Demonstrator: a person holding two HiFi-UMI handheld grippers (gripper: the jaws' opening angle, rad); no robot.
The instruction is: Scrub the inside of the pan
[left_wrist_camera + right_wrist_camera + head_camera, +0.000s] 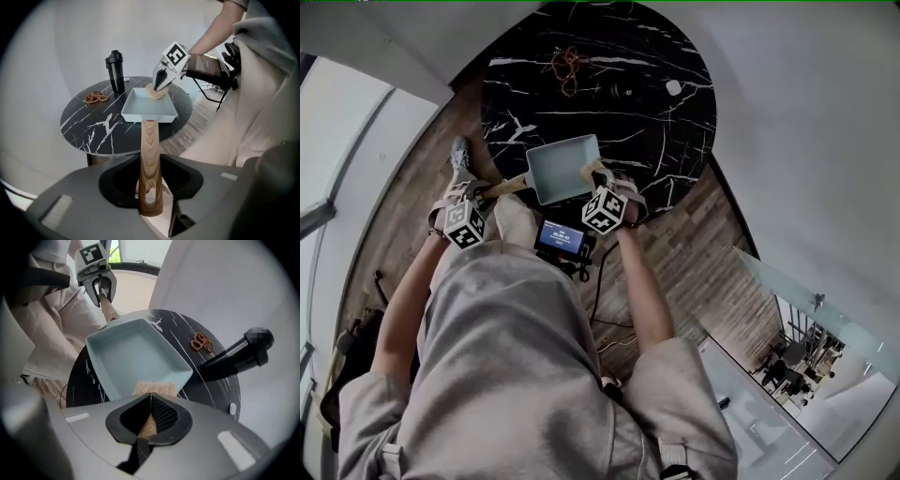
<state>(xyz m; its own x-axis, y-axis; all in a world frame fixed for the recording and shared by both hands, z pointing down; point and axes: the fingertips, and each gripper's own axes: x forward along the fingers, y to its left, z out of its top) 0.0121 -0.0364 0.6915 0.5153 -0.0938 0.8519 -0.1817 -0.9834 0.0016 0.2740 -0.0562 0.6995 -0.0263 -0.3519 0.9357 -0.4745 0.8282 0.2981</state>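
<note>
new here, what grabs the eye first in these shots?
A pale blue square pan sits on the round black marble table. The right gripper pinches a tan sponge at the pan's edge; the left gripper's jaws straddle its wooden handle, not clamped.

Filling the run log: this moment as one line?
left gripper open, pan handle between jaws | right gripper shut on sponge | sponge at pan rim

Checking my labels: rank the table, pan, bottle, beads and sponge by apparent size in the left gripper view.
1. table
2. pan, handle enlarged by nearness
3. bottle
4. beads and sponge, too alike to rank
</note>
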